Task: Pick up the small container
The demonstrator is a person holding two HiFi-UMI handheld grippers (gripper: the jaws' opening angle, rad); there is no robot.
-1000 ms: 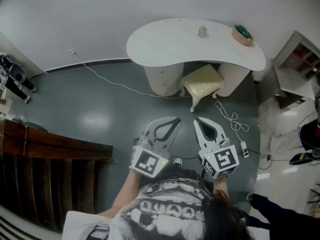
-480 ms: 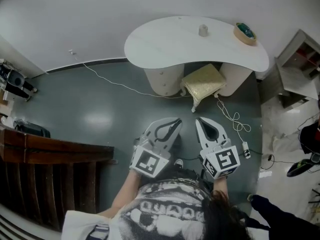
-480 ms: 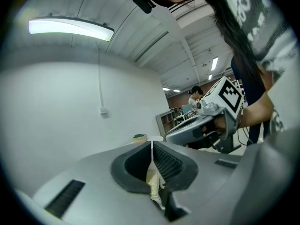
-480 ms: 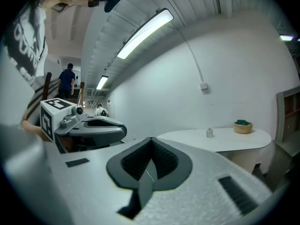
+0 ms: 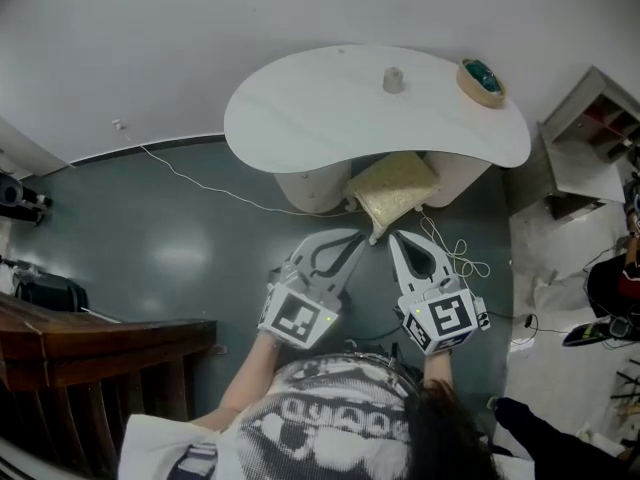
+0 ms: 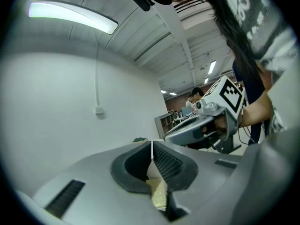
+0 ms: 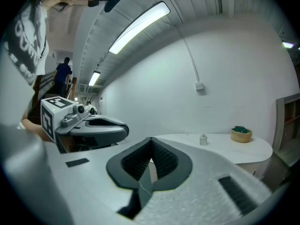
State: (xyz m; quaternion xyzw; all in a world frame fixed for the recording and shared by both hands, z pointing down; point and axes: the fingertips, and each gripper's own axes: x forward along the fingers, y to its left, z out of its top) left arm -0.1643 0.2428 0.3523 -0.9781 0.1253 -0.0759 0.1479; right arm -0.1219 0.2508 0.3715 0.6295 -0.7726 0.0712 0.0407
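The small container is a pale little jar standing upright on the far side of a white kidney-shaped table; the right gripper view shows the container well ahead. My left gripper and right gripper are held side by side over the floor, short of the table's near edge, far from the jar. Both are shut with nothing between their jaws, as the left gripper and right gripper show in their own views.
A tan bowl with green contents sits at the table's right end. A cushioned stool stands under the table, just beyond the grippers. Cables trail over the grey floor. Dark wooden furniture stands at left, a shelf unit at right.
The table and stool have come nearer in the head view; both grippers now reach close to the stool. Their jaws have stayed shut.
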